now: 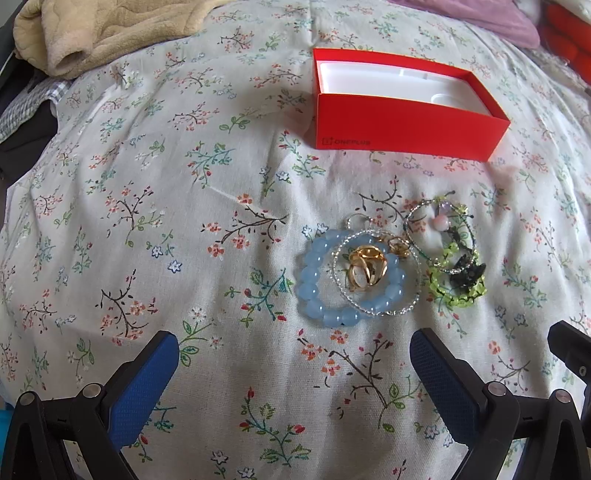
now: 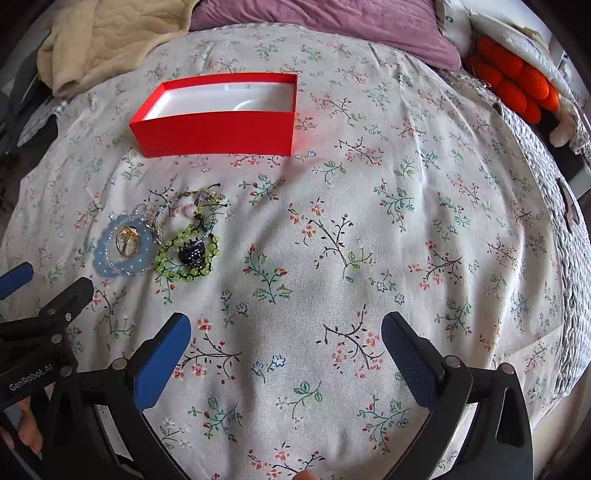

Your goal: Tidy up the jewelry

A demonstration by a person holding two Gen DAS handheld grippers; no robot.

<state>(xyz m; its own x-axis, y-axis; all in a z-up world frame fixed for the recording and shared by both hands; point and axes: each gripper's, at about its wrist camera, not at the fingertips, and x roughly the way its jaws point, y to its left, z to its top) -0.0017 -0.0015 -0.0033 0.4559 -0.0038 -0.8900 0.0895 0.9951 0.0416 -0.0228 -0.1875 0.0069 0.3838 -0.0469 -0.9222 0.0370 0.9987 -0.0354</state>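
Observation:
A pile of jewelry lies on the floral bedsheet: a pale blue bead bracelet (image 1: 314,284) (image 2: 105,262), gold rings (image 1: 365,267) (image 2: 127,238) inside it, a thin silver bead ring (image 1: 384,312), and a green bead bracelet (image 1: 456,295) (image 2: 173,271) with a black charm (image 1: 467,273) (image 2: 192,253). Beyond it stands an open red box (image 1: 402,129) (image 2: 221,133) with a white empty inside. My left gripper (image 1: 295,362) is open, just short of the blue bracelet. My right gripper (image 2: 286,345) is open over bare sheet, right of the pile.
A beige blanket (image 1: 110,33) (image 2: 110,37) lies at the far left, a purple pillow (image 2: 332,26) at the back, and an orange knitted thing (image 2: 513,85) at the far right. The left gripper's body (image 2: 40,325) shows at the right wrist view's lower left.

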